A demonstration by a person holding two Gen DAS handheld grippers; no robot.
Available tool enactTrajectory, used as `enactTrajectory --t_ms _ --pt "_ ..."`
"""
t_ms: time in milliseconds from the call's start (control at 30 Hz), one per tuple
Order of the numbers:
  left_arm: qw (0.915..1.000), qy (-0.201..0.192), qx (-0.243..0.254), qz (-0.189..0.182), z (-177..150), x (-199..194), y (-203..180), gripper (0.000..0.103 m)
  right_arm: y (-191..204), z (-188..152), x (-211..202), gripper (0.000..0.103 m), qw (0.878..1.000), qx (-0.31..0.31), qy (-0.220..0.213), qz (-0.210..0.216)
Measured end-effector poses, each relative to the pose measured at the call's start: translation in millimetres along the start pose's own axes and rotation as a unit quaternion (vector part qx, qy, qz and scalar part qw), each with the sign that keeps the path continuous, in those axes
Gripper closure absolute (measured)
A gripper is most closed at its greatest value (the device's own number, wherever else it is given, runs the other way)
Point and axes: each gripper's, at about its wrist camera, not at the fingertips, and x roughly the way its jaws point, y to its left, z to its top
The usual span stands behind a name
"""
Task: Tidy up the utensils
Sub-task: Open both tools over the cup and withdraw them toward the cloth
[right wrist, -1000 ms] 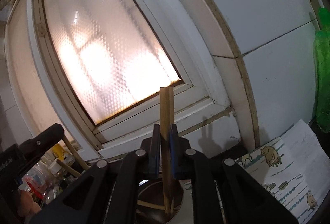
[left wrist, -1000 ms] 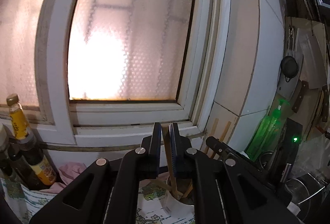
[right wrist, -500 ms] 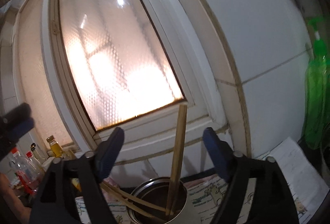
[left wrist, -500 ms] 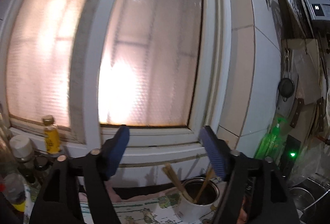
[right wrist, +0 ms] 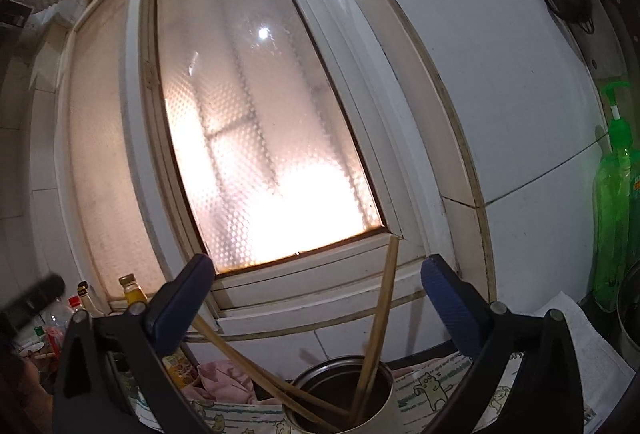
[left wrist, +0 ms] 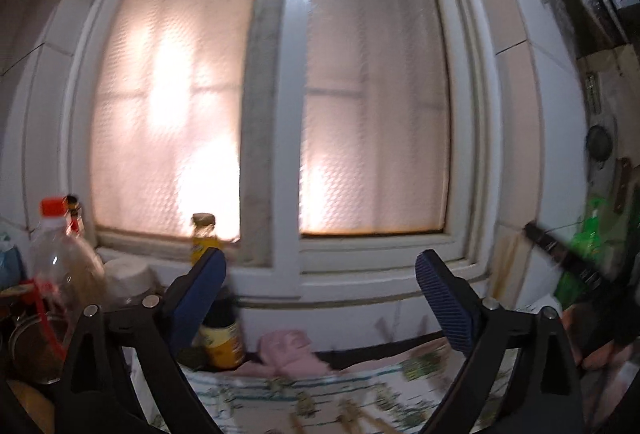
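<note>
In the left wrist view, a clear plastic bottle with a red cap point(left wrist: 60, 262) stands at the lower left edge, beside a small yellow-labelled bottle with a dark cap point(left wrist: 204, 238) on the sill of the frosted white-framed window point(left wrist: 276, 106). The left tool point(left wrist: 320, 286) has just been opening and is now spread wide, its blue ribbed pads far apart, nothing between them. Below it lies a crumpled pink cloth point(left wrist: 288, 352) against the wall, and a printed paper sheet point(left wrist: 280, 394) covers the bench; blurred wooden chopsticks point(left wrist: 352, 420) lie on the paper at the bottom edge. At the far right a green pump bottle point(left wrist: 588, 246) shows behind the blurred dark arm of the other tool.

In the right wrist view, the right tool point(right wrist: 316, 306) has likewise just been opening and stands fully spread, gripping nothing. Between its pads, at the bottom centre, a round metal cup point(right wrist: 384, 400) stands on the paper. Long wooden chopsticks point(right wrist: 378, 318) rest inside it: some lean left over the rim, one stands steeply toward the window sill, touching neither pad. The green pump bottle point(right wrist: 612, 194) stands at the right edge.
</note>
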Motion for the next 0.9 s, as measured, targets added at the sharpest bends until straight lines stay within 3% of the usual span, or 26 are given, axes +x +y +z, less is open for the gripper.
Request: enactTrajectory --t_ms 133,300,500,667,800,900 --pt "0.9987 0.03 -0.042 0.004 -20.4 13.1 24.6 0.002 2.8 -1.7 -3.1 0.0 1.0 -0.003 -0.003 0.003" --pt "0.9979 0.041 -0.034 0.036 -35.1 27.1 38.8 0.001 9.3 -5.1 -1.8 0.0 1.0 -0.02 -0.004 0.0" --pt "0.9929 0.076 -0.074 0.054 -66.7 44.7 61.4 0.001 13.2 -8.4 -2.3 0.0 1.0 -0.022 -0.002 0.005" --pt "0.9871 0.103 -0.084 0.089 -77.0 54.7 73.4 0.001 20.9 -13.3 -4.4 0.0 0.999 -0.034 -0.003 0.004" --pt "0.983 0.117 -0.111 0.087 -84.7 55.0 81.0 0.001 28.6 -20.4 -4.5 0.0 0.999 -0.039 0.004 0.01" --pt "0.9832 0.121 -0.1 0.094 -86.5 56.1 77.5 0.001 35.5 -27.8 -2.0 0.0 0.998 -0.056 0.008 0.008"
